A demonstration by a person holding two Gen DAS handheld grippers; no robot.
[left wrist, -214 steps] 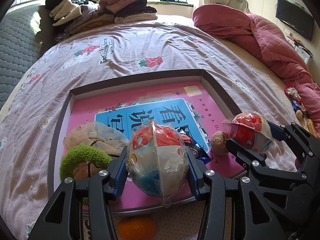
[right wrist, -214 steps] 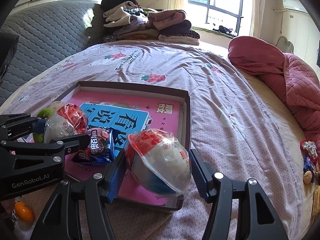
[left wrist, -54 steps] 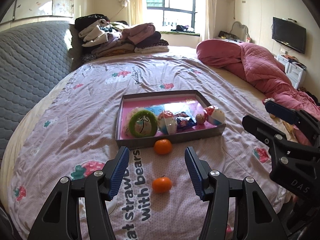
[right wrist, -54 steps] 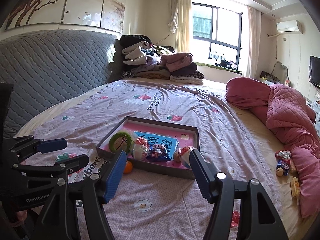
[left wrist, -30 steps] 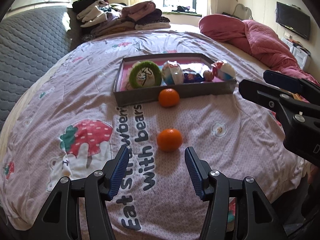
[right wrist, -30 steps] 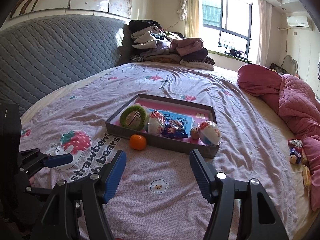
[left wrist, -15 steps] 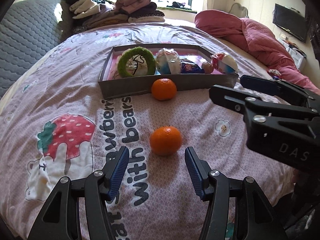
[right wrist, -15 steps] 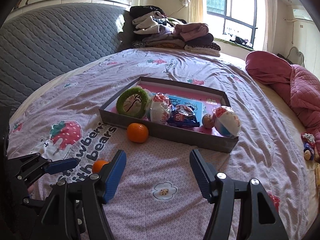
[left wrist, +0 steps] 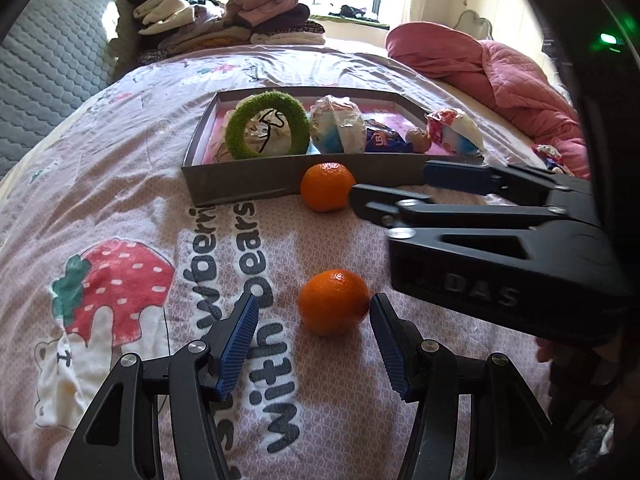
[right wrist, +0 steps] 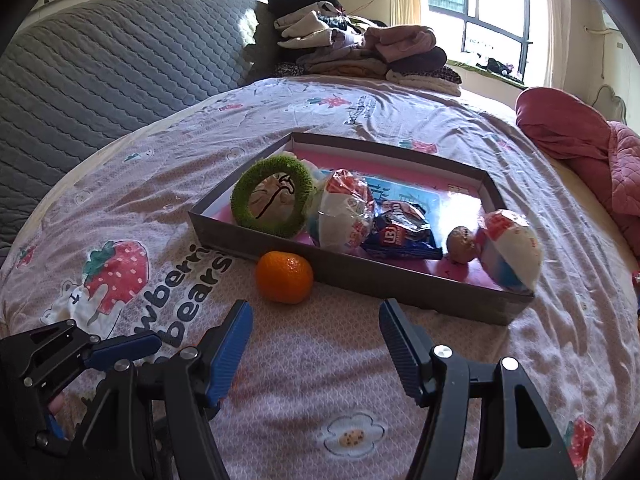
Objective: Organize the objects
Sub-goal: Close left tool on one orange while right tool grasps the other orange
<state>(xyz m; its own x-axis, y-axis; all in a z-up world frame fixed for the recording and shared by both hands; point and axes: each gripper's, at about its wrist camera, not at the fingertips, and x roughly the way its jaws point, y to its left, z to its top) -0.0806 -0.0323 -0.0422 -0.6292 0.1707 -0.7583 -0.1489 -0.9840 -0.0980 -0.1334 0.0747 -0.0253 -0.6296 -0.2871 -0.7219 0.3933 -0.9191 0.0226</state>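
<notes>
Two hand-held grippers over the bed, both with jaws standing wide and holding nothing. Left hand-held gripper (left wrist: 314, 334) is lowest and nearest: the near mandarin (left wrist: 333, 301) sits on the printed bedsheet (left wrist: 120, 208) just ahead of its blue pads, lined up with the gap but not between them — no contact visible. Right hand-held gripper (right wrist: 315, 330) reaches in from the right of the left view, its fingertips close beside the far mandarin (right wrist: 284, 277), which lies ahead and slightly left of its gap, untouched. That fruit rests against the outside of the front wall of the grey box lid (right wrist: 400, 280). Inside the lid, on a pink liner: green fuzzy ring (right wrist: 273, 197) at left, a plastic-wrapped ball (right wrist: 344, 214), a blue snack packet (right wrist: 402, 232), a small brown ball (right wrist: 461, 244), a second wrapped ball (right wrist: 512, 254) at the right corner. Beyond — folded clothes (right wrist: 360, 52) stacked by the quilted headboard (right wrist: 100, 80); pink quilt (left wrist: 500, 76) bunched at right.
</notes>
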